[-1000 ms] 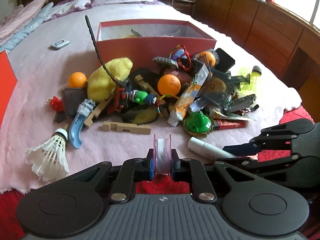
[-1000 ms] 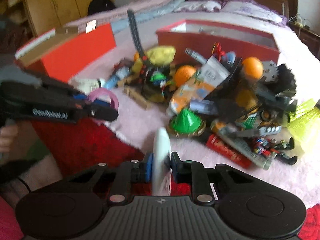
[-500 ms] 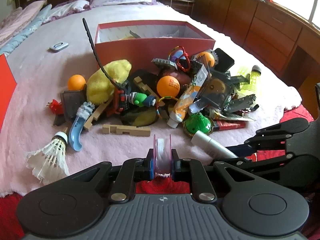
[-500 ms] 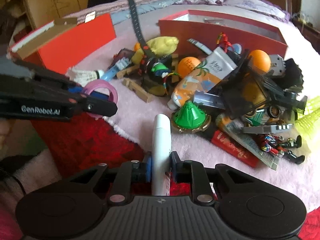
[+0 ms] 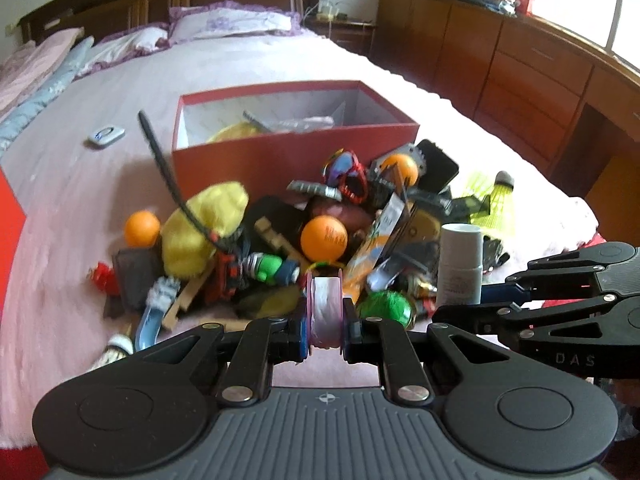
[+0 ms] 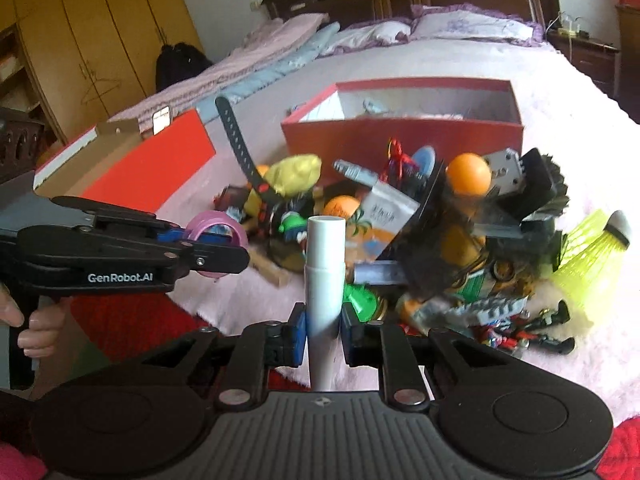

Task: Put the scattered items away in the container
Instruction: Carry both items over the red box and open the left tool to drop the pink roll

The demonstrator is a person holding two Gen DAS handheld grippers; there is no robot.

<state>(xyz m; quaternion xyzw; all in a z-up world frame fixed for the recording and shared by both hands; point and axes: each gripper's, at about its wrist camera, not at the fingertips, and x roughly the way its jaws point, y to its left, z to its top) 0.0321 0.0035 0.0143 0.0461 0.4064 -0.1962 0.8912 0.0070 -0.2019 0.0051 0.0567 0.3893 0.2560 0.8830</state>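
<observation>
Left wrist view: left gripper pinched on a pink-rimmed roll of white tape, held edge-on above the near hem of the pink bedspread. Right gripper entering from the right, clamped on a white cylindrical plastic tube standing upright. Open-topped red cardboard box directly behind the heap of scattered items, near wall touching the heap. Bare bedspread to the left of the heap and behind the box; small grey remote lying alone there. Brown wooden cabinets along the right edge of the bed. Three orange table-tennis balls counted, one apart at the left. Yellow-green plastic shuttlecock at the heap's right; white feather shuttlecock at its near left.

Right wrist view: right gripper pressed on the same white tube, cap end pointing toward the box. Left gripper at the left, holding the pink roll side-on, so its ring shape shows; fingers of a hand visible on the handle. Seen here only: red box lid lying open-side up left of the heap, yellow wardrobe beyond. Two orange balls plainly counted here, one yellow-green shuttlecock. White feather shuttlecock and grey remote out of frame. Free bedspread right of the box and beyond it.
</observation>
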